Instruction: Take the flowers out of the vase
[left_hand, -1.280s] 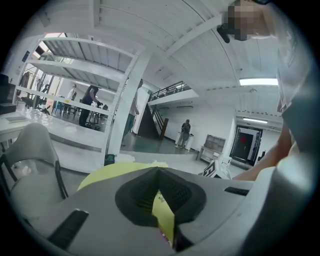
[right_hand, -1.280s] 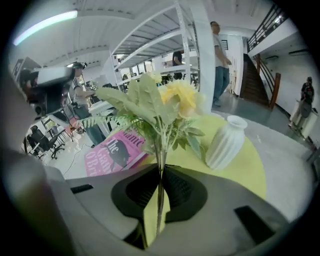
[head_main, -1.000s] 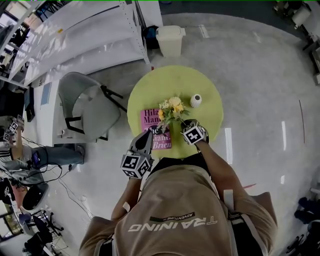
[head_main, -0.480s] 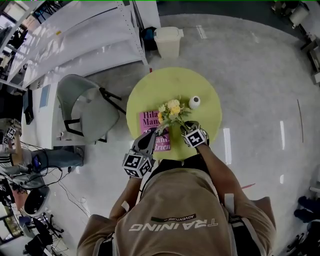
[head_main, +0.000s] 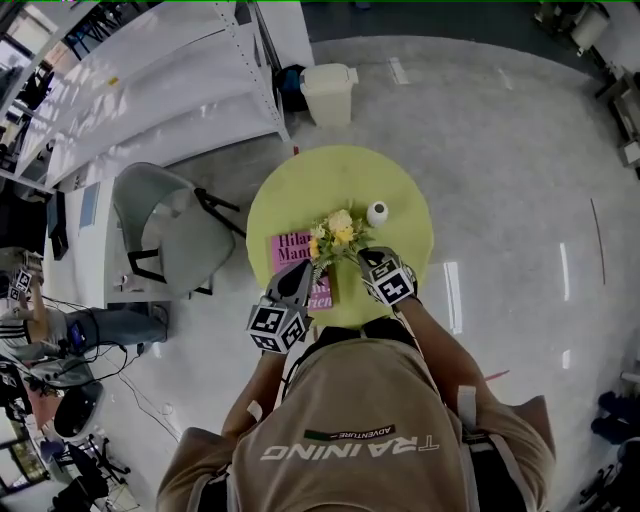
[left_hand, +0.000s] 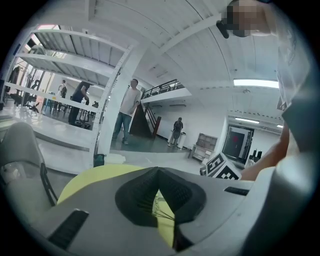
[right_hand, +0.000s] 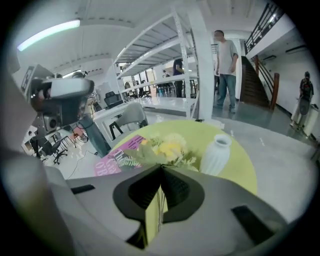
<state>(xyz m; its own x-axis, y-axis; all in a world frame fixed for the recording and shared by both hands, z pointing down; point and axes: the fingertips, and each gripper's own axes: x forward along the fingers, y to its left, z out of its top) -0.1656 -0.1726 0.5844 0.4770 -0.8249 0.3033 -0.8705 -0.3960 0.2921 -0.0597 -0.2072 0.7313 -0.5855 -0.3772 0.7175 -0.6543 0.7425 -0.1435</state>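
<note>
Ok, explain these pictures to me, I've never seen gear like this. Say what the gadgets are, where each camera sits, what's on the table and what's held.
There is no robot here. A person holds a two-jawed clamp, called a gripper, in each hand. The top-down picture comes from a camera on the person's head and shows the left gripper and the right gripper. The other two pictures come from a camera riding on each gripper, looking along its jaws. On the round table lie a book and a vase, which stands upright and empty. The right gripper's jaws have just closed on the stems of the flowers, and the bunch is out of the vase, beside it. The left gripper's jaws are together. Thin strands show in the gap behind their tips, and I can't tell what they are.
</note>
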